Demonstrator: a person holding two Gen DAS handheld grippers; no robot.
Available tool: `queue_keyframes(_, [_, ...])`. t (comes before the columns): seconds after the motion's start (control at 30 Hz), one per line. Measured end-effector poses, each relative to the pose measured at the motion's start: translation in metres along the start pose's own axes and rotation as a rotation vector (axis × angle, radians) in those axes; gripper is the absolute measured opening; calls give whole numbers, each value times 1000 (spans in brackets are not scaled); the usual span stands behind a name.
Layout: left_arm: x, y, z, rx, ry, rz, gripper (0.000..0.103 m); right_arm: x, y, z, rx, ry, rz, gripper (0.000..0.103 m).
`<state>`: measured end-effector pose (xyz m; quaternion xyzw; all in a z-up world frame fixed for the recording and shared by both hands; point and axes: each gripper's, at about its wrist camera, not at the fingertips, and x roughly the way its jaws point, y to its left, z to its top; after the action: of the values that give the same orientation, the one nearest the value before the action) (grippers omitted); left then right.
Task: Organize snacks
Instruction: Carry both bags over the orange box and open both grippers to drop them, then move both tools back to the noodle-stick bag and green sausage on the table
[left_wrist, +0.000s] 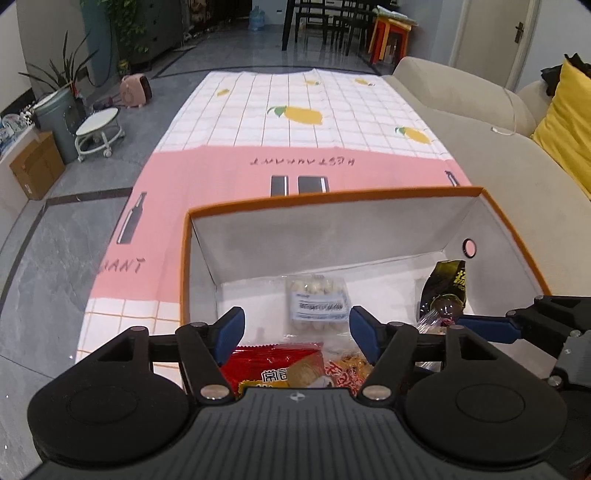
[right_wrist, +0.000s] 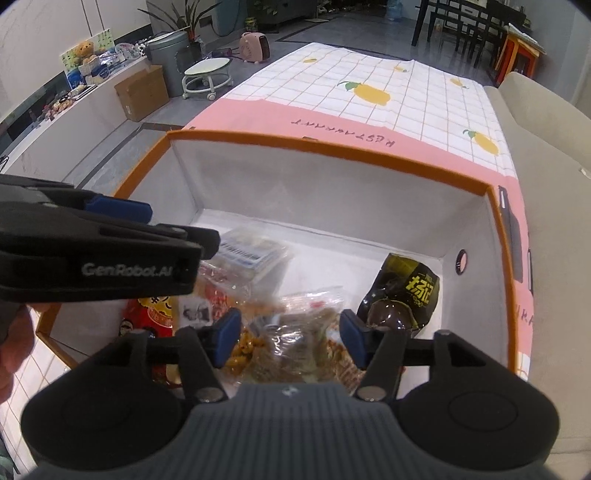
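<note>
Both the left gripper (left_wrist: 297, 334) and right gripper (right_wrist: 288, 341) hang spread, seemingly empty, over the orange-rimmed white cardboard box (right_wrist: 332, 147); next, fetching another snack.

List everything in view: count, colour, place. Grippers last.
orange-rimmed white cardboard box: 1, on the cloth, open top
pink and white lemon-print tablecloth: 1, under the box
dark olive snack packet: 1, box right side, leaning by the wall
clear packet with white barcode label: 1, box floor, towards the far wall
red foil snack bag: 1, box near left
clear bag of brown snacks: 1, box near middle
beige fabric sofa: 1, right of the table
yellow cushion: 1, on the sofa
left gripper: black with blue pads, open, above the box
right gripper: black with blue pads, open, above the brown snacks
</note>
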<state>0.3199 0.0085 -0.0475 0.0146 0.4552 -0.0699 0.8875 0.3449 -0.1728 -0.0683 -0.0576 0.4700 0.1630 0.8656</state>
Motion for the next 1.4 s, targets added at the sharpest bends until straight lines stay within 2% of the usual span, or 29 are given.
queue_keyframes(0.1, [-13,0,1,0,-22,-1,76,-9,1,0,4,-14,-6,66])
queue_keyframes(0.47, [-72,-5,-9,47,-111,6,76,-62,7,-8,9,-112,4,68])
queue_keyframes(0.77, [-119,9,-46,45,-155,-46,77,-114,1,-50,47,-226,1,68])
queue_keyframes(0.87, [-124,19,-64,41,-147,-64,77,-123,0,-71,59,-243,-12,68])
queue_keyframes(1.0, [-121,26,-85,92,-119,-70,77,-127,-2,-103,81,-232,-14,68])
queue_keyframes(1.27, [-90,26,-122,360,15,-95,79,-107,-5,-158,69,-179,-24,68])
queue_keyframes(1.4, [-63,31,-131,444,90,-97,79,-86,-12,-170,52,-140,-30,68])
